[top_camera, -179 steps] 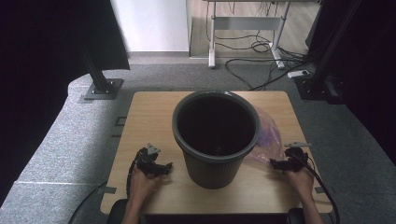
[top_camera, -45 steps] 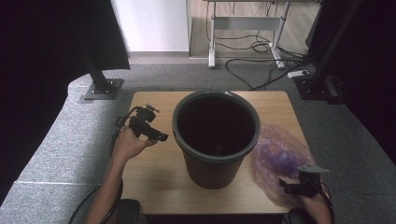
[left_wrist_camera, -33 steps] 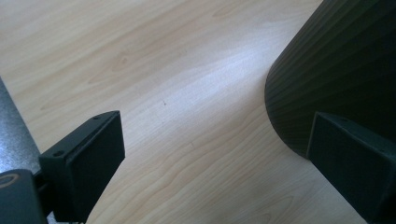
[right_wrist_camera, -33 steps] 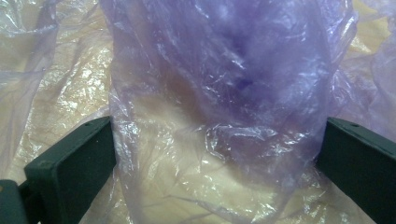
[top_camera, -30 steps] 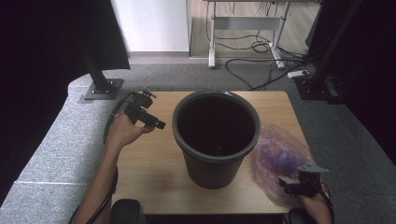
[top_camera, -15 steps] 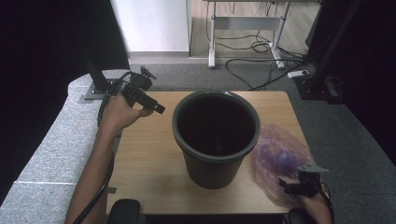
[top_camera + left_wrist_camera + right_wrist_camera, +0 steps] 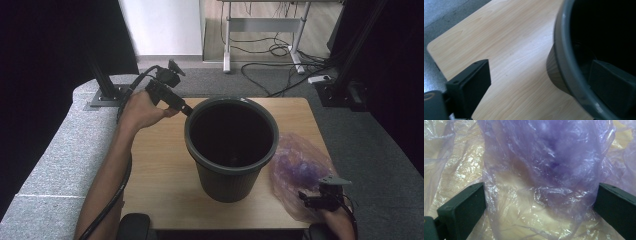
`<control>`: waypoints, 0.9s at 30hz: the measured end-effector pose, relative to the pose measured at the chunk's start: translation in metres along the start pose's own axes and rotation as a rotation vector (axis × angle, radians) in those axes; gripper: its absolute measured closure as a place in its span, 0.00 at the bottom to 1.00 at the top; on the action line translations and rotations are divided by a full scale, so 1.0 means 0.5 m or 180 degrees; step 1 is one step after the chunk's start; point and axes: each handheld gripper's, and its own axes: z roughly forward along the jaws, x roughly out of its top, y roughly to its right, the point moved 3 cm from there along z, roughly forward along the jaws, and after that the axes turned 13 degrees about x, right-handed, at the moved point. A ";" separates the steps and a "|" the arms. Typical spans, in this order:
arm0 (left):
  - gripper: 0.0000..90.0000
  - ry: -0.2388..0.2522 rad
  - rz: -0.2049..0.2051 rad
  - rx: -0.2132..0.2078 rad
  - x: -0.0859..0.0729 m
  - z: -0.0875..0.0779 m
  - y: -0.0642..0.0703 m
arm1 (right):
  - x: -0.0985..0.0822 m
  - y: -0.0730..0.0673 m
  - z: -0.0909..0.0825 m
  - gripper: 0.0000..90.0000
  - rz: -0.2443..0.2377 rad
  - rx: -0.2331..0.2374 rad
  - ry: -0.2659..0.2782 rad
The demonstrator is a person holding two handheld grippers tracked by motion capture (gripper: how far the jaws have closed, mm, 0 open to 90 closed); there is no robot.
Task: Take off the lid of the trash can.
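Bin (image 7: 231,145): dark grey, upright, mid table (image 7: 155,165), mouth open, inside dark.
Bag (image 7: 300,170): thin purple plastic, crumpled, lies on table right of bin, touching or just beside its wall, can't tell which.
Left tool (image 7: 186,109): held up at far-left of bin rim, tip at the rim. In left gripper view the jaws stand wide apart (image 7: 544,92), w/ the bin rim (image 7: 564,62) between them: one jaw outside over the table (image 7: 506,50), other inside the bin mouth. Not clamped on the rim; gap shows on the outer side.
Left hand (image 7: 140,110): wraps the tool grip, forearm runs in from near-left; cable trails along the arm.
Right tool (image 7: 309,199): low at near-right table edge, at near end of bag. In right gripper view jaws are spread wide (image 7: 541,205), a fold of bag (image 7: 544,165) bunched between them; film reaches both jaws, no squeeze seen.
Right hand (image 7: 336,220): at near edge, mostly cut off.
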 end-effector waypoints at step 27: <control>0.79 -0.0380 0.0082 -0.0103 0.037 0.041 0.061 | 0.000 0.000 0.000 0.00 -0.0004 0.0002 0.0003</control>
